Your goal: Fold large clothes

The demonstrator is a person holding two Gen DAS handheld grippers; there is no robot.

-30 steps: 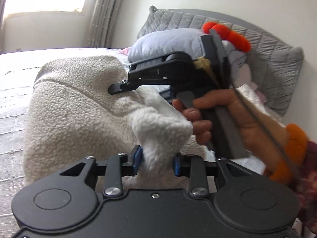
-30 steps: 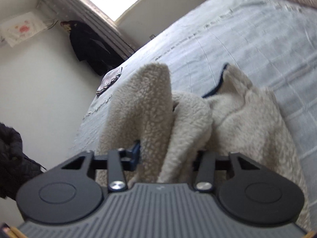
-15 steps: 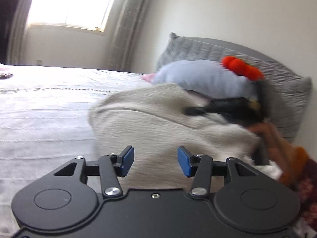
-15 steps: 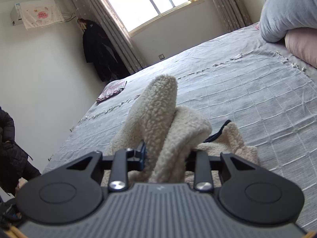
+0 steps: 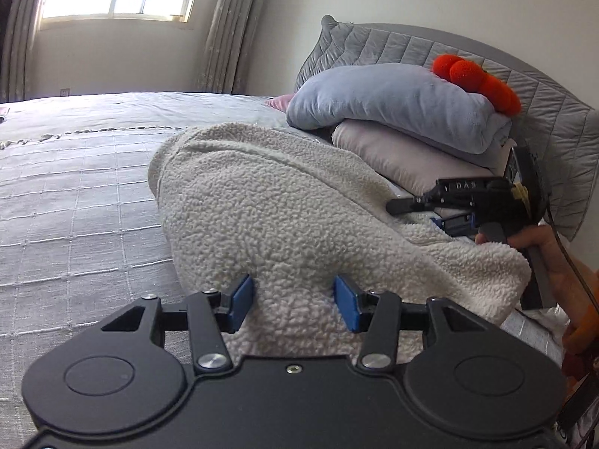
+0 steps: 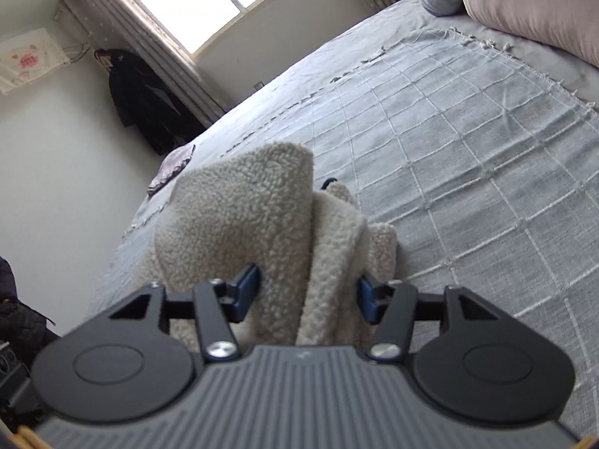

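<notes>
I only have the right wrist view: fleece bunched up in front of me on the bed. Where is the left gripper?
Observer: The left gripper is at the near edge of the fleece garment, with its jaws apart and fleece between them.
Operator: I can see the pillows at the top of my view. Is anything on them?
Observer: Yes, a bright orange plush item sits on top of the blue pillow.
Operator: And behind that?
Observer: A grey quilted headboard stands against the wall.
</notes>
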